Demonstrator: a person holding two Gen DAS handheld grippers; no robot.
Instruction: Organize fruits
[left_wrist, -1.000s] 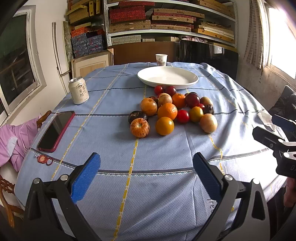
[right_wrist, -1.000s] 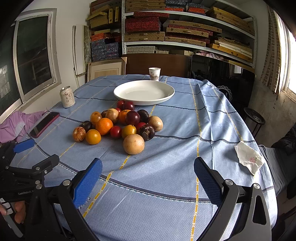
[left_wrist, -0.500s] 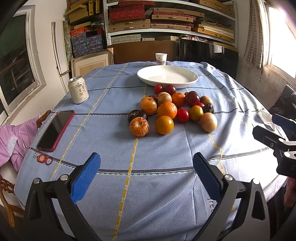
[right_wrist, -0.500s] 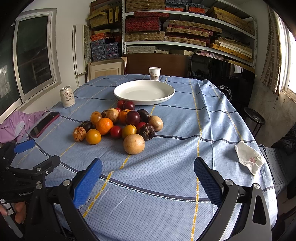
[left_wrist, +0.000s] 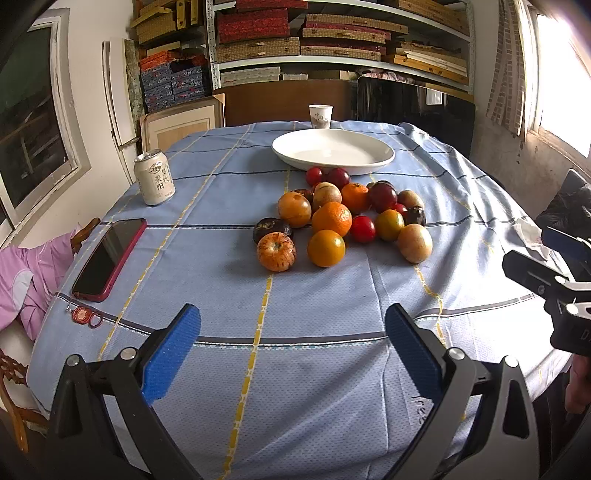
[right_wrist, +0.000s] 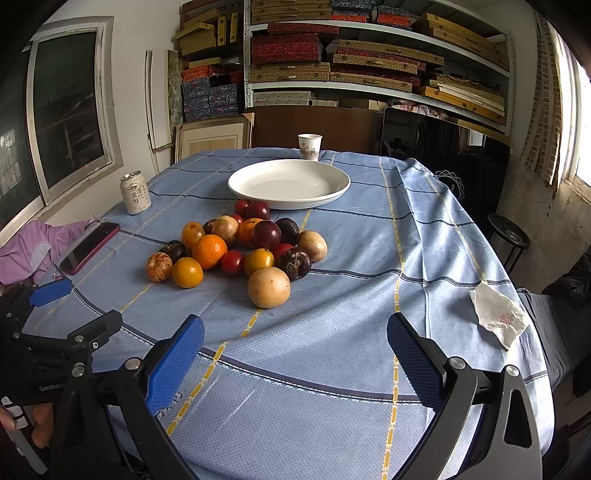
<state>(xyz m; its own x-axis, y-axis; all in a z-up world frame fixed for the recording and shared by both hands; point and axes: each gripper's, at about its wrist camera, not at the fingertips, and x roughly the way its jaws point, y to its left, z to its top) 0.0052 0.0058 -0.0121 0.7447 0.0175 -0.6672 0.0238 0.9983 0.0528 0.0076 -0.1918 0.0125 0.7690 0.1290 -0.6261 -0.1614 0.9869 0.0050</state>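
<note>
**Ready at the table edge**

I hold my left gripper (left_wrist: 291, 345) and right gripper (right_wrist: 295, 352) low at the near edge, both spread wide and empty, so either can reach in. The fruits (left_wrist: 341, 218) sit heaped mid-table, just before the empty plate (left_wrist: 332, 152), their likely destination. Nothing is picked yet.

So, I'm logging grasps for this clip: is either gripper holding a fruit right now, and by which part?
Nothing is held. The left gripper and the right gripper are both open and empty, and the fruits all lie on the tablecloth.
</note>
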